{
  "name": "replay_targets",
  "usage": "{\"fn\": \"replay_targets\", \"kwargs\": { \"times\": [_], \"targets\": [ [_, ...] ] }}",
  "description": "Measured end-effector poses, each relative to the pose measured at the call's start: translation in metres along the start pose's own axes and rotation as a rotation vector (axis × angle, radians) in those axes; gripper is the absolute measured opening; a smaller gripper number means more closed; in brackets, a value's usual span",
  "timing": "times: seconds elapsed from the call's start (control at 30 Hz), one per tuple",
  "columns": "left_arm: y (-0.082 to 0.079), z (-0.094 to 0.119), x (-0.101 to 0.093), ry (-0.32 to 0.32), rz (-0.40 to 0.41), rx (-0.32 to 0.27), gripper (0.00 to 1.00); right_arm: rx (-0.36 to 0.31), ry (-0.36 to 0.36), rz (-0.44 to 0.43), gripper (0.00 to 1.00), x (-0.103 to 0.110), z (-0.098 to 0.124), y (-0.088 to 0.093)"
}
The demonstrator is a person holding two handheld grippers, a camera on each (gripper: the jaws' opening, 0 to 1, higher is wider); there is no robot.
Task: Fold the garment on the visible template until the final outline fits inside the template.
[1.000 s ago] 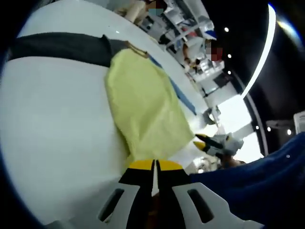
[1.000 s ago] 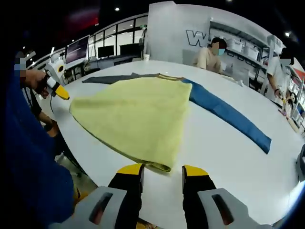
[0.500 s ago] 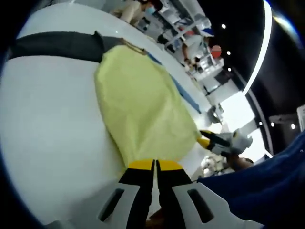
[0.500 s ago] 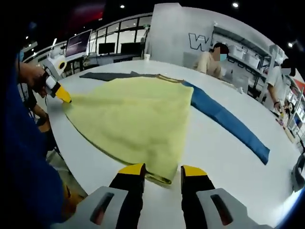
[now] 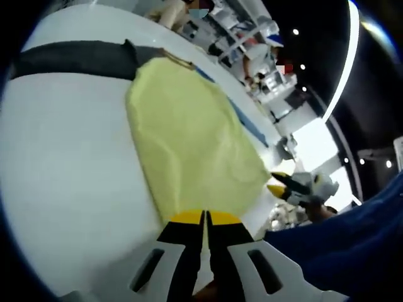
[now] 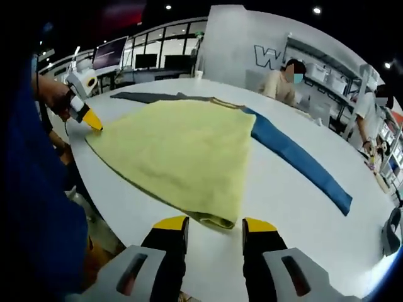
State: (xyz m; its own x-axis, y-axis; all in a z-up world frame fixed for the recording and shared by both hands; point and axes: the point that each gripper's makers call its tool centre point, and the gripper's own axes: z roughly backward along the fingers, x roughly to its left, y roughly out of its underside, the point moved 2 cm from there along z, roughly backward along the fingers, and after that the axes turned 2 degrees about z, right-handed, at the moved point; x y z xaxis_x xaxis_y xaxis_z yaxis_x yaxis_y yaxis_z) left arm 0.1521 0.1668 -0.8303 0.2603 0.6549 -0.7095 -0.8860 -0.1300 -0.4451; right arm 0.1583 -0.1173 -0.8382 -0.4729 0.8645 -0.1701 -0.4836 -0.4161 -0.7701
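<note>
The left gripper [image 5: 205,220] is pinching one hem corner of the yellow garment [image 6: 179,154] lying spread on the white table [image 6: 277,207], while the right gripper [image 6: 214,226], jaws spread, is hovering just short of the other corner; next it probably needs to close there. The right gripper view is showing the blue sleeve [image 6: 296,157], while the left is favouring the dark sleeve [image 5: 75,60]; I cannot make out any template.

Office lab, monitors [image 6: 110,53], storage shelves [image 6: 315,63]
</note>
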Motion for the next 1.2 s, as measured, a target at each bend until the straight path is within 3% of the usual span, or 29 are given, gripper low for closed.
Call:
{"fn": "replay_targets", "kwargs": {
  "times": [0.1,0.2,0.27,0.37,0.43,0.53,0.63,0.7,0.83,1.03,1.17,1.2],
  "targets": [
    [0.001,0.001,0.007,-0.030,-0.010,0.010,0.00,0.016,0.029,0.085,0.31,-0.008,-0.001,0.006],
    [0.003,0.002,0.011,-0.056,-0.023,0.024,0.00,0.004,-0.011,0.087,0.30,-0.006,0.004,0.006],
    [0.001,0.002,0.004,-0.030,-0.010,0.016,0.00,-0.031,-0.034,0.045,0.30,-0.001,0.010,0.002],
    [-0.003,0.000,-0.005,0.021,0.000,-0.012,0.00,-0.015,-0.027,0.016,0.28,0.001,0.015,0.007],
    [0.001,-0.005,0.003,-0.017,-0.015,0.012,0.00,0.003,-0.014,0.034,0.24,0.002,0.014,0.014],
    [0.005,-0.010,0.002,-0.017,-0.018,0.023,0.00,0.009,0.010,0.010,0.17,-0.001,0.006,0.020],
    [0.005,-0.010,0.010,-0.039,-0.026,0.024,0.00,-0.005,0.062,0.032,0.00,-0.006,0.001,0.010],
    [0.007,-0.010,0.011,-0.035,-0.035,0.023,0.00,-0.013,0.085,0.032,0.00,-0.014,-0.009,0.006],
    [0.006,-0.010,0.011,-0.044,-0.034,0.019,0.00,-0.038,0.127,0.110,0.00,-0.028,0.002,-0.003],
    [0.004,-0.007,0.015,-0.050,-0.030,0.013,0.00,0.004,0.147,0.149,0.00,-0.041,0.013,0.006],
    [0.003,-0.003,0.019,-0.065,-0.036,0.014,0.00,-0.013,0.153,0.249,0.00,-0.045,0.018,-0.006],
    [0.003,-0.002,0.015,-0.058,-0.037,0.010,0.00,-0.020,0.158,0.326,0.00,-0.044,0.021,-0.014]
  ]
}}
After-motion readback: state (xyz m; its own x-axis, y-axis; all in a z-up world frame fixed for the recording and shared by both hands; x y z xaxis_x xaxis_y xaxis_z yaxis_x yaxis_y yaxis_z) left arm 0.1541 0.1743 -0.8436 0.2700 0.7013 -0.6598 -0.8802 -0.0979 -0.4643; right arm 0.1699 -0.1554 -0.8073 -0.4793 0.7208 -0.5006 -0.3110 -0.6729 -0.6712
